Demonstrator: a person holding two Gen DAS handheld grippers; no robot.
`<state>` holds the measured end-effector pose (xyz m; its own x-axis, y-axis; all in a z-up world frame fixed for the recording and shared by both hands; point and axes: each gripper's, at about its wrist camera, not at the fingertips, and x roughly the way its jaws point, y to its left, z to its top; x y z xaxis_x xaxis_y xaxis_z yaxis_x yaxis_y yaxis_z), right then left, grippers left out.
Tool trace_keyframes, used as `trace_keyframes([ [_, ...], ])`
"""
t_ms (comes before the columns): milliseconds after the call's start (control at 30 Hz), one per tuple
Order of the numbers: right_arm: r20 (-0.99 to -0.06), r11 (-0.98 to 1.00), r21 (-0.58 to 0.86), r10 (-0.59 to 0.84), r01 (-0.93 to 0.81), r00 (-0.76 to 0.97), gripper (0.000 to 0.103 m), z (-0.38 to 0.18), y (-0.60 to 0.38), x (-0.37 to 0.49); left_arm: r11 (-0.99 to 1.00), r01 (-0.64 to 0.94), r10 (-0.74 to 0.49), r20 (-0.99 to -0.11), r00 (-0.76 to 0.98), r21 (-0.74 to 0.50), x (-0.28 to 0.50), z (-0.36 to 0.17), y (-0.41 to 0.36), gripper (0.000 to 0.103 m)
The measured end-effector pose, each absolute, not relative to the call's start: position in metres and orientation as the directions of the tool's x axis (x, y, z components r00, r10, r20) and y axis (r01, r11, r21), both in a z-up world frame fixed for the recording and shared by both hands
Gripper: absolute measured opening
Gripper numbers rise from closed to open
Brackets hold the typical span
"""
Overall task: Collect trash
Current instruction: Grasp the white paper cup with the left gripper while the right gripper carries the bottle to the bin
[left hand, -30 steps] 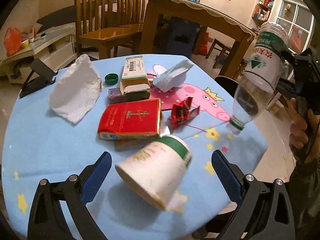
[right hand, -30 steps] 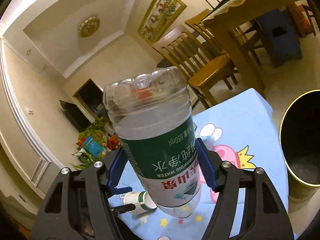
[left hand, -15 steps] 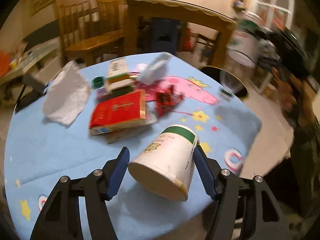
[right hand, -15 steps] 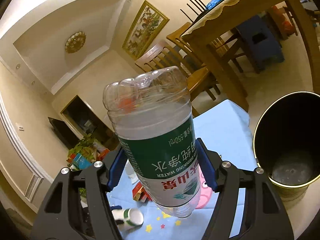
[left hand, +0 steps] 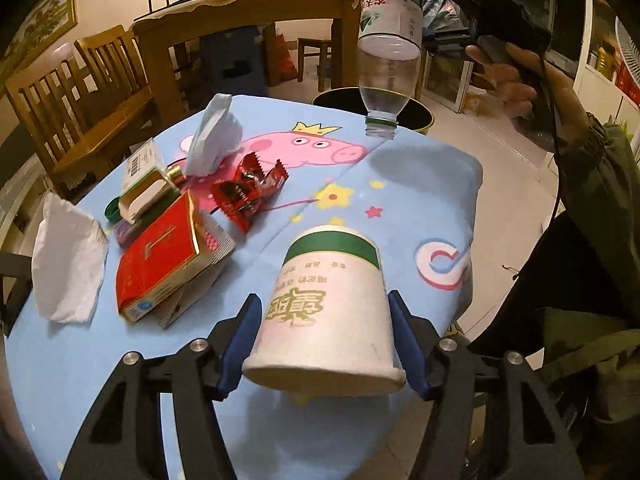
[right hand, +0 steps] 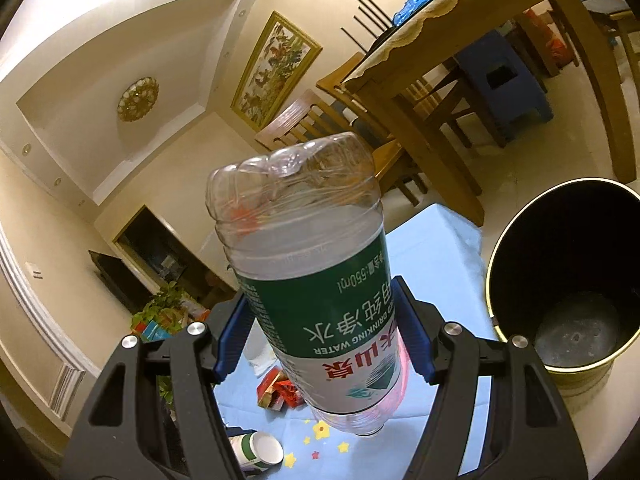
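Left gripper (left hand: 326, 334) pitched down over the table edge, jaws just closed in on the paper cup (left hand: 326, 312), pads at both walls; cup lies tilted, mouth toward camera, green band at far end. Right gripper (right hand: 324, 328) clamps the clear bottle (right hand: 308, 280) inverted, neck down. Black bin (right hand: 568, 280) at 3 o'clock of the bottle. Red box (left hand: 160, 256), wrappers (left hand: 248, 192), tissues (left hand: 68, 264) from 9 to 11 o'clock of the cup on the blue tablecloth (left hand: 400, 184).

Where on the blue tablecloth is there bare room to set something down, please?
Free: the stretch right of the paper cup, toward the table edge. Also the near-left corner below the tissue. Crowded: the far left around the red box and wrappers.
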<state>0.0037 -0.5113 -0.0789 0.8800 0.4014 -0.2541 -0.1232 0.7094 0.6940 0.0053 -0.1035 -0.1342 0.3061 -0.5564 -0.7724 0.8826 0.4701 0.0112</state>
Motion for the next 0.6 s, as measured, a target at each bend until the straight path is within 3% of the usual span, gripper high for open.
trace_keyframes([
  [100,-0.246,0.746,0.661,0.321,-0.084,0.915,0.066,-0.070,-0.518,-0.011,0.536,0.843,-0.561,-0.759,0.330,-0.030,0.013,-0.130,-0.101,0.057],
  [233,-0.218,0.838,0.541,0.066,0.064,0.974,0.065,-0.042,-0.543,-0.028,0.608,0.791,-0.600,-0.693,0.400,-0.070,0.014,-0.103,-0.100,0.057],
  [367,-0.288,0.876,0.427,-0.104,0.225,0.952,0.066,-0.047,-0.561,-0.013,0.600,0.794,-0.657,-0.629,0.415,-0.103,0.016,-0.072,-0.129,0.057],
  [433,-0.363,0.860,0.419,-0.136,0.292,0.922,0.071,-0.074,-0.574,0.000,0.579,0.808,-0.678,-0.616,0.401,-0.111,0.019,-0.062,-0.155,0.057],
  [500,-0.434,0.852,0.391,-0.163,0.348,0.886,0.088,-0.097,-0.581,0.007,0.563,0.818,-0.687,-0.614,0.389,-0.112,0.021,-0.058,-0.180,0.057],
  [600,-0.464,0.834,0.408,-0.161,0.372,0.871,0.089,-0.113,-0.590,0.003,0.537,0.837,-0.696,-0.617,0.368,-0.106,0.029,-0.053,-0.222,0.057],
])
